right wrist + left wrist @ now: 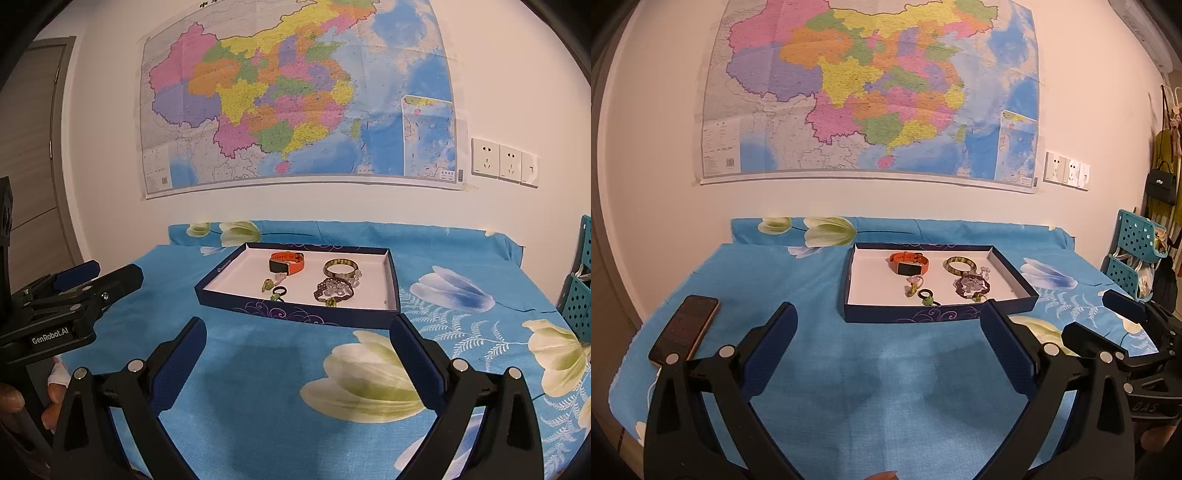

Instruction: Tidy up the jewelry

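A shallow dark-blue box with a white floor sits on the blue floral cloth. In it lie an orange watch, a greenish bangle, a dark bead bracelet, a small black and green ring and small charms. My left gripper is open and empty, short of the box. My right gripper is open and empty, also short of the box.
A phone lies at the table's left edge. A map hangs on the wall behind. Teal perforated baskets stand at the far right. The right gripper shows at the right in the left wrist view; the left gripper shows at the left in the right wrist view.
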